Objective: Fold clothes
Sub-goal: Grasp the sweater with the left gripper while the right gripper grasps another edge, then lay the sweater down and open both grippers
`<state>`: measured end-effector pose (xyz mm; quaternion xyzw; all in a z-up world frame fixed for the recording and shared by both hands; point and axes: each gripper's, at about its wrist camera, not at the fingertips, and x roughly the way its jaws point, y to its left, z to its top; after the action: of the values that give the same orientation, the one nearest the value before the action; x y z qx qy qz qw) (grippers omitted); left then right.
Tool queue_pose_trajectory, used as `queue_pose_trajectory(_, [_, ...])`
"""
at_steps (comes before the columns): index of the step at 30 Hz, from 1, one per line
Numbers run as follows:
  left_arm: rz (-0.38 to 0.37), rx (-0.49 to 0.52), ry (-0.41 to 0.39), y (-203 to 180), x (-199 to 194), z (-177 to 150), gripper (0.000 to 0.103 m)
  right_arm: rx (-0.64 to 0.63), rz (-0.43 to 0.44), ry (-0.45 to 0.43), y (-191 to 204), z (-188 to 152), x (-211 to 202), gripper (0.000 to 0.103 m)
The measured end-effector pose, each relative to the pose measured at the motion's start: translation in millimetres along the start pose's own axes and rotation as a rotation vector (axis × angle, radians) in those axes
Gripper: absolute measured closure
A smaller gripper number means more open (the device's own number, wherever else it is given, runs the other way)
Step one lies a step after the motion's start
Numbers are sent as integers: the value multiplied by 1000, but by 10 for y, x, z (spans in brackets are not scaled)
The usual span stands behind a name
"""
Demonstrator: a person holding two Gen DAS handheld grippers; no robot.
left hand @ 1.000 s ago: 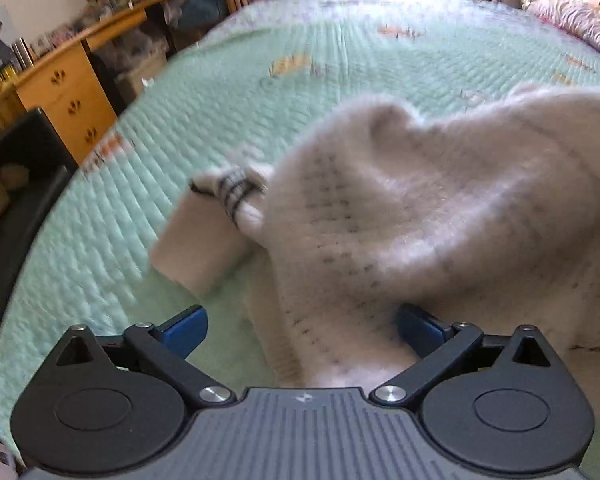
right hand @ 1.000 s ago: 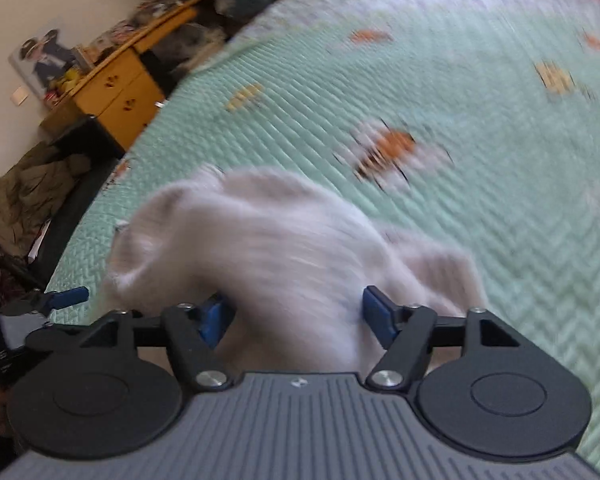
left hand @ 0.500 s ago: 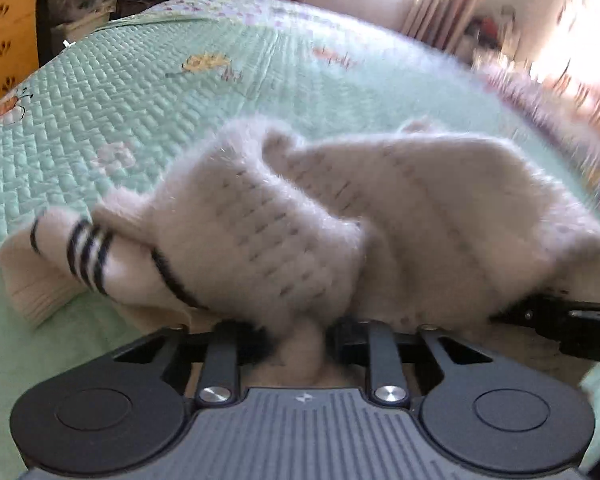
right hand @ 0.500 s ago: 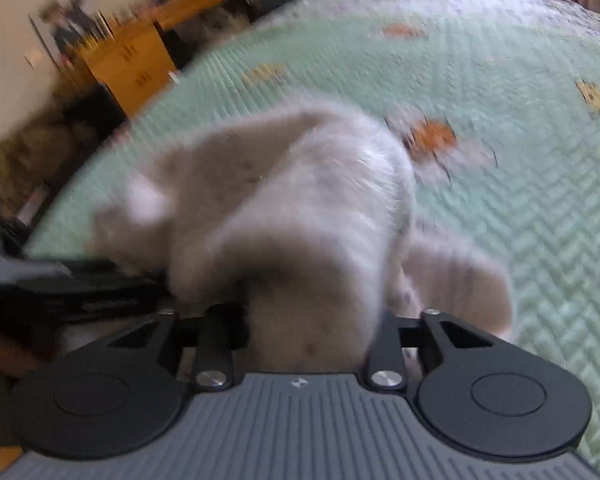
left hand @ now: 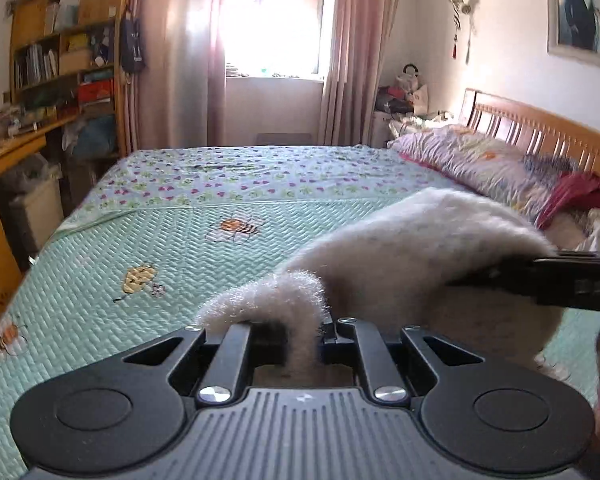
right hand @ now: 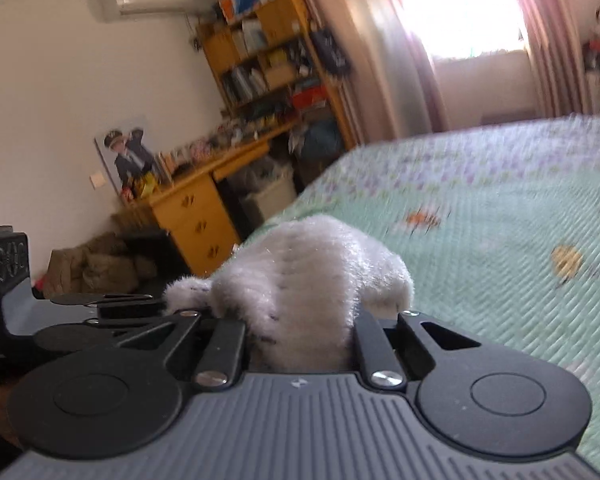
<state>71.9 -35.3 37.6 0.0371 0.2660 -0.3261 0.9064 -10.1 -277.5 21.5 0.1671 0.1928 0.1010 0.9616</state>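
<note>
Left wrist view showed the bed first, its green quilted cover with bee patterns running off toward the window and the wooden headboard, with pillows heaped along the right. Half a second before, that camera had looked down on the garment bunched against the quilt; now it looked level across the room, so both tools had been raised and the fabric had come up with them.

The fluffy white sweater hung between the two tools, arching up on the right and draping down out of sight below the camera. It seemed lifted clear of the quilt where it was held, though its lower part was hidden, so I could not tell whether the hem touched the bed.

The left tool had its fingers drawn close together with a tuft of the sweater pinched between them. The right tool was closed the same way on a thicker bundle of the knit, and its dark body reached in from the right edge of the left view, beside the fabric.

The right wrist view was smeared along the quilt, which suggested motion. I judged the lift to be the start of shaking the sweater out, so it could be laid flat for a first fold; no fold was made yet.
</note>
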Motion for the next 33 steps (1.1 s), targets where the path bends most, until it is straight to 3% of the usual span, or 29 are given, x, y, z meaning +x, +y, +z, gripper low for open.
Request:
queue_pose_trajectory(6, [-44,67,0,-502,-71,242,91,12,-28,-107,-335,314,-547,89])
queue_pose_trajectory(14, [-150,225,-131,-1840,-237,1137,91,-59,-160,-310,-697,991,-1555,89])
queue_pose_trajectory(19, [-207,224,-127,-2409,21,1318,88,-79,-257,-361,-1037,1260,-2036,89])
queue_pose_trajectory(21, [-197,224,-52,-2515,340,1137,79,-64,-298,-334,-1259,1157,-2052,87])
queue_pose_trajectory(22, [-181,222,2,-2548,554,1001,67,-43,-314,-304,-1408,1048,-2004,82])
queue_pose_trajectory(23, [-157,218,67,-2565,775,824,45,-16,-329,-272,-1565,922,-1943,68])
queue_pose_trajectory(24, [-130,217,138,-2558,1005,597,34,24,-348,-215,-1781,744,-1816,55])
queue_pose_trajectory(25, [-104,221,208,-2542,1235,354,19,69,-369,-149,-2021,546,-1661,24])
queue_pose_trajectory(26, [-77,213,280,-2490,1446,98,20,106,-404,-77,-2224,333,-1507,11])
queue_pose_trajectory(29, [-21,150,472,-2245,1961,-654,30,245,-600,164,-2884,-505,-1147,20])
queue_pose_trajectory(30, [-34,109,499,-2138,2032,-846,30,310,-627,158,-3028,-731,-1191,23])
queue_pose_trajectory(33, [-79,-7,508,-1946,2087,-1206,28,508,-644,33,-3330,-1313,-1473,24])
